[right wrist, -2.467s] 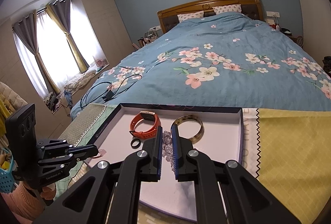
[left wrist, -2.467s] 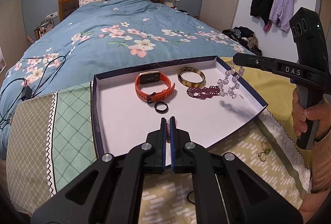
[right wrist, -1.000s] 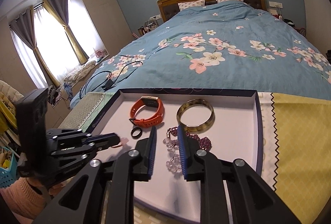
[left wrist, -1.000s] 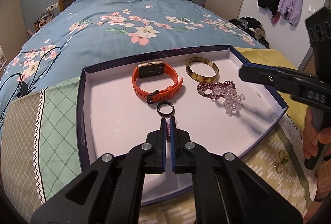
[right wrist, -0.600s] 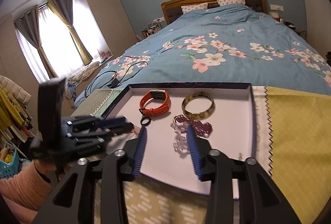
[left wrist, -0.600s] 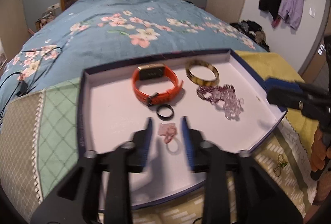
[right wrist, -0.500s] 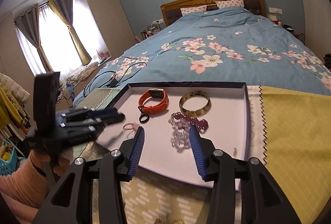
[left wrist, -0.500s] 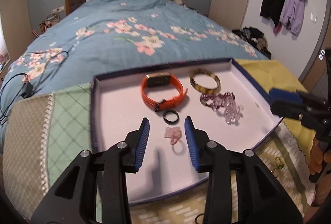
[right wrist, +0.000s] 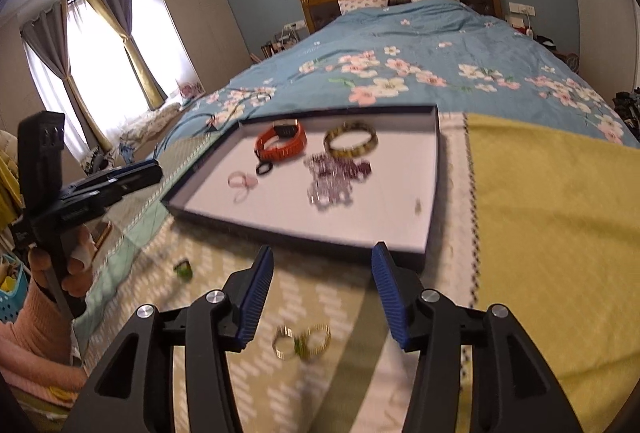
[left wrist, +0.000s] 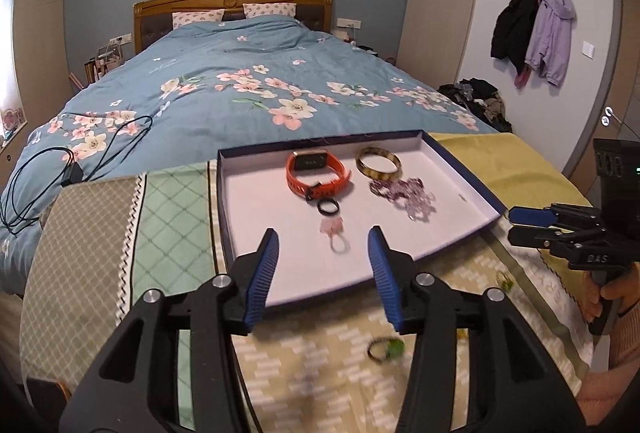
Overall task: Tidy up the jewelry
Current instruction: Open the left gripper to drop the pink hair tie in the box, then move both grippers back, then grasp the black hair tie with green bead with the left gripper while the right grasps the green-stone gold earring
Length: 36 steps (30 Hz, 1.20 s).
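Now both jaws have just been opening: left hand-held gripper (left wrist: 324, 253) and right hand-held gripper (right wrist: 322, 275) stand parted, nothing between them. Ahead of the right lies a pair of gold rings (right wrist: 301, 341) on the patterned cloth (right wrist: 328, 305); small and flat, they could slip. The tray (right wrist: 434, 169) wall blocks a direct slide. A green-beaded ring (left wrist: 385, 349) waits near the left.

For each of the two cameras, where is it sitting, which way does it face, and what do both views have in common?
Left wrist: rides the left gripper, facing the bed over the tray; its open fingers, the right gripper and a hand show.
Right wrist: rides the right gripper, facing the tray from nearer the yellow cloth; the left gripper shows.
Shared: tray, orange watch, bed.
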Motion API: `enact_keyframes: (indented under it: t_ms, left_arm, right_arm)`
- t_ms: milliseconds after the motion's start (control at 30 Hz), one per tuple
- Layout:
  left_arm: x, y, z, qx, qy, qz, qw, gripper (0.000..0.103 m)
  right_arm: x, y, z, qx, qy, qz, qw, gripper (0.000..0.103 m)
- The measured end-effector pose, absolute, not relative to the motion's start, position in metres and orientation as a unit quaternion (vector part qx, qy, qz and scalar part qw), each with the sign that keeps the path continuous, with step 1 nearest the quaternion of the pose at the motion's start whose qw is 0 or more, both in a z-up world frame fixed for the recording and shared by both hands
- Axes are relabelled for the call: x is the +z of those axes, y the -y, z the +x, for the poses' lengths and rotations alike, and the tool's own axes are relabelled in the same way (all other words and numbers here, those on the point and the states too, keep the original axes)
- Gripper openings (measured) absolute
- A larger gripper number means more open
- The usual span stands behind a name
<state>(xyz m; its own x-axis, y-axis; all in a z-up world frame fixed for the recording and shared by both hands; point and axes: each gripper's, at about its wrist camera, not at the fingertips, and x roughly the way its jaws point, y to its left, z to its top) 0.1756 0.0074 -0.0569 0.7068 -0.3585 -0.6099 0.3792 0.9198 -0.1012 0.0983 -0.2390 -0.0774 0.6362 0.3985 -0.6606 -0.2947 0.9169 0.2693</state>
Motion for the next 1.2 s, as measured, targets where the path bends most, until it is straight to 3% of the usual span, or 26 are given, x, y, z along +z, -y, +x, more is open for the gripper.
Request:
enact_keyframes:
  t_ms: [200, 300, 433, 667, 1200]
  left_arm:
    - [-0.068, 0.0, 0.15, -0.209, -0.335, 0.031, 0.918, 0.048]
    - [-0.075, 0.003, 0.14, -0.217, -0.342, 0.036, 0.913, 0.048]
    - [-0.084, 0.007, 0.13, -0.226, -0.355, 0.035, 0.907, 0.048]
    - [-0.094, 0.014, 0.124, -0.241, -0.366, 0.037, 0.898, 0.048]
    - [-0.102, 0.044, 0.114, -0.289, -0.375, 0.052, 0.879, 0.048]
  right_arm:
    - [-0.092, 0.235, 0.081, 0.193, -0.404, 0.052, 0.893, 0.048]
    - [-0.097, 0.231, 0.074, 0.197, -0.412, 0.041, 0.889, 0.04]
    - [-0.1, 0.226, 0.072, 0.196, -0.423, 0.031, 0.884, 0.037]
    - [-0.104, 0.228, 0.074, 0.188, -0.434, 0.034, 0.88, 0.015]
    - [-0.102, 0.232, 0.073, 0.171, -0.428, 0.037, 0.887, 0.007]
